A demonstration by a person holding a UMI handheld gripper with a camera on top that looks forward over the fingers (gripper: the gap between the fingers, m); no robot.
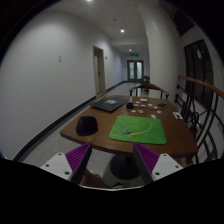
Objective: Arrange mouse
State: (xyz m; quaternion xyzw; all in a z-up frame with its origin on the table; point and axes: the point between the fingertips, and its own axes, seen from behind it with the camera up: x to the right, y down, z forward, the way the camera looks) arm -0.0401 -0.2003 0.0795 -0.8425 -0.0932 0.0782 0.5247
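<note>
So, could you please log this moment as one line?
claw: open, empty | mouse: on table, beyond fingers, left of green mat | laptop: behind

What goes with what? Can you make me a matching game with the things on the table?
Things:
1. mat
2. mouse
3. laptop
4. gripper

Descriptions:
A. dark and rounded, beside the mat
B. bright green, flat on the table
C. open, purple pads
D. dark and flat, beyond the mouse

Pairs: 1-B, 2-A, 3-D, 4-C
</note>
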